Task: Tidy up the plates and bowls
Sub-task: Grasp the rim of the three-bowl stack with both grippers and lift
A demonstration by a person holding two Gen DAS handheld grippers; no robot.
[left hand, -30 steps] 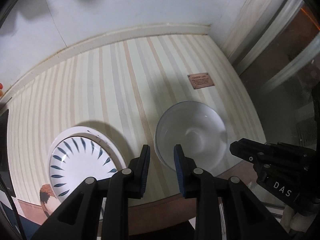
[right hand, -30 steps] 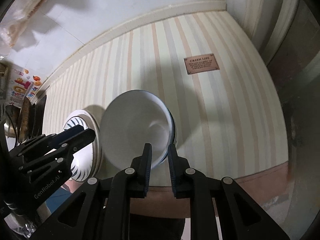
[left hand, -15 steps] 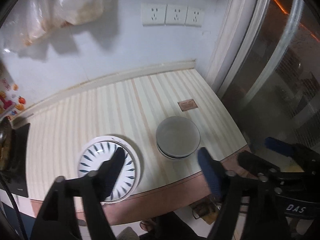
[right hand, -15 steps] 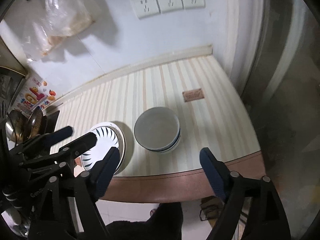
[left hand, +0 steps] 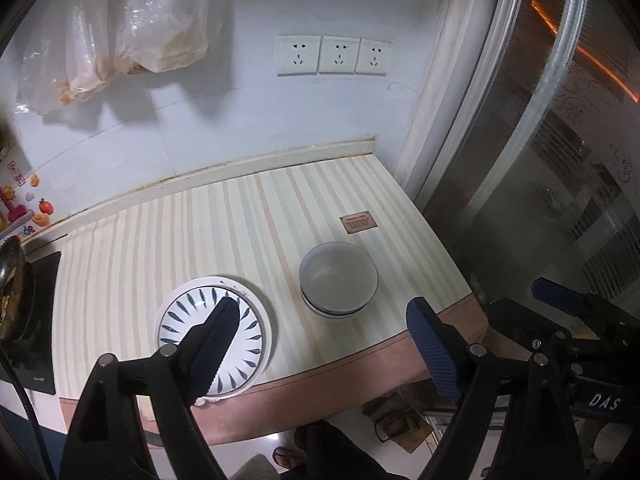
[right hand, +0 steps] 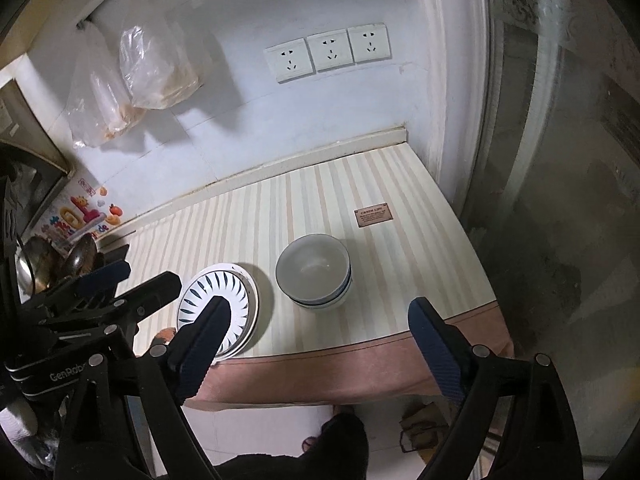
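A stack of white bowls (left hand: pixel 338 283) stands on the striped table (left hand: pixel 192 240), near its front right. It also shows in the right wrist view (right hand: pixel 314 270). To its left lies a stack of white plates with a blue leaf pattern (left hand: pixel 216 330), also in the right wrist view (right hand: pixel 220 308). My left gripper (left hand: pixel 320 344) is open and empty, held high above and in front of the table edge. My right gripper (right hand: pixel 316 344) is open and empty too, at a similar height. Each gripper shows in the other's view.
A small brown label (left hand: pixel 358 222) lies behind the bowls. Wall sockets (left hand: pixel 334 55) and hanging plastic bags (left hand: pixel 160 28) are on the back wall. A black hob with a pan (left hand: pixel 24 304) is at the left. A glass door (left hand: pixel 540 160) borders the right.
Both grippers have opened, let go of the bowl stack and pulled back and up from the table. The bowls now stand alone beside the plates.
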